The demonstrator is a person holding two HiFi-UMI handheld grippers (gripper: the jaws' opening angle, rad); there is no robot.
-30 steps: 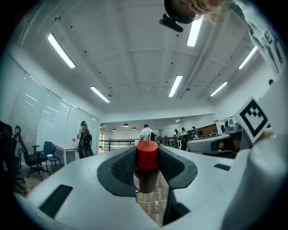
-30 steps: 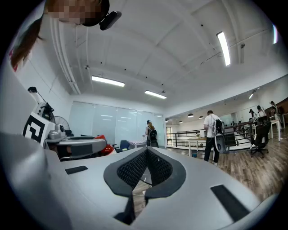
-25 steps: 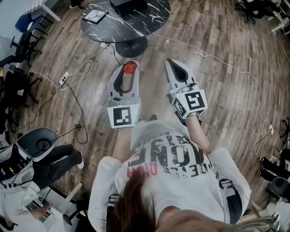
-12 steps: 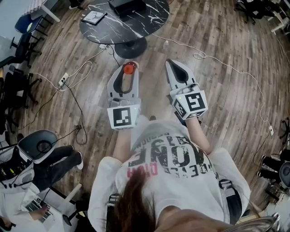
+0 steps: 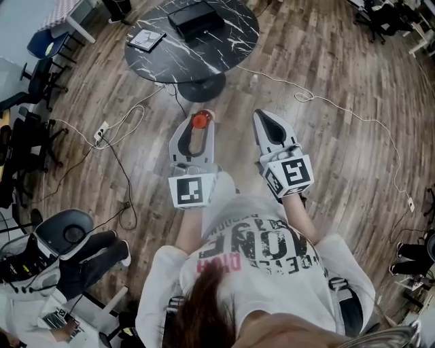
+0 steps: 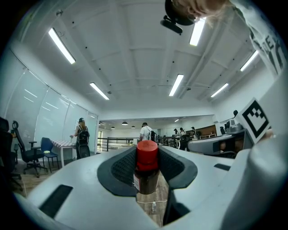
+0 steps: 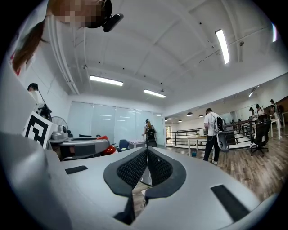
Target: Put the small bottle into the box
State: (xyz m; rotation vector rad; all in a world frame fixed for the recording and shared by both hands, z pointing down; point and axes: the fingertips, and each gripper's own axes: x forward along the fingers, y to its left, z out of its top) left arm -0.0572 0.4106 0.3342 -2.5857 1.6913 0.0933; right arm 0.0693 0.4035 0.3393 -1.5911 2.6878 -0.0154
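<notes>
So the carry part is in hand, I'd say. The left gripper [image 5: 199,116] has the small bottle [image 6: 146,173] pinched between its jaws, which sit about halfway open, and the bottle stands upright out in front of the person over the wooden floor [image 5: 340,136]. The right gripper [image 7: 146,157] is just along for the ride on the right, jaws pressed together with nothing in them.

The only box-looking thing is a black box [image 5: 196,18] on the round table [image 5: 224,47] at the far side, well apart from the bottle. Pretty sure that's the target, but I can't tell from here if the top is open.

Next move, as I read it: get closer to the table, bring the bottle over the box, lower it in, then let the jaws go.

Materials: the bottle has a dark brownish body with a label and a smooth red cap [image 5: 200,121], cylinder-shaped. Glass or plastic, no idea. The pads [image 6: 121,166] are black with a fine grid texture, probably rubbery, so the grip looks decent. The gripper shells are smooth pale plastic. The table is black marble with white veins, and cables [image 5: 115,115] trail over the planks.
</notes>
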